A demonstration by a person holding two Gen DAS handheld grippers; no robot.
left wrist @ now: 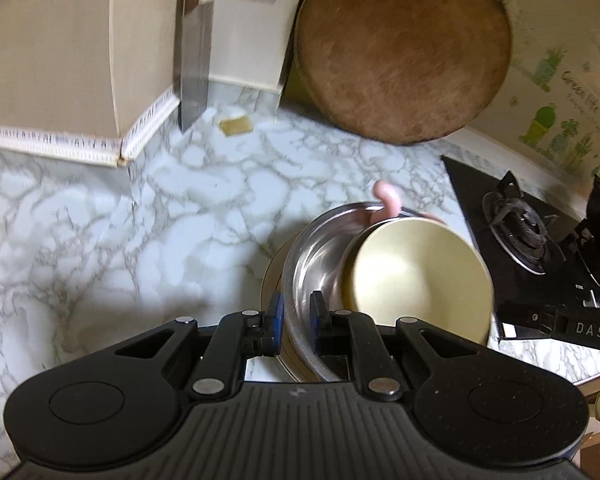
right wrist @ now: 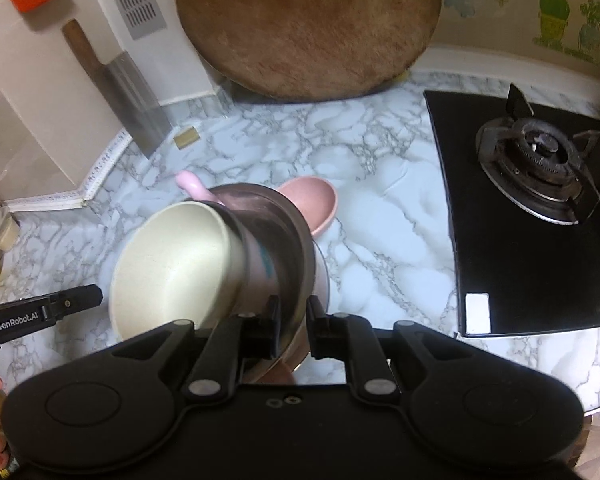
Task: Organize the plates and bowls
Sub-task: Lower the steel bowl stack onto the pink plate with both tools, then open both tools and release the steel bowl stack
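Note:
A steel bowl [left wrist: 320, 256] holds a cream bowl [left wrist: 416, 276] tilted inside it, over a plate [left wrist: 272, 280] on the marble counter. My left gripper [left wrist: 296, 316] is shut on the steel bowl's near rim. In the right wrist view my right gripper [right wrist: 293, 320] is shut on the steel bowl's rim [right wrist: 296, 248] from the other side, with the cream bowl [right wrist: 176, 268] leaning left. A pink bowl [right wrist: 316, 204] sits behind the stack, and a pink handle [right wrist: 192, 186] pokes out at its far side.
A round wooden board [left wrist: 404, 52] leans on the back wall. A cleaver [right wrist: 128, 92] stands against the left wall. The black gas stove [right wrist: 540, 200] lies to the right. A small tan block [left wrist: 236, 125] lies on the counter [left wrist: 100, 240].

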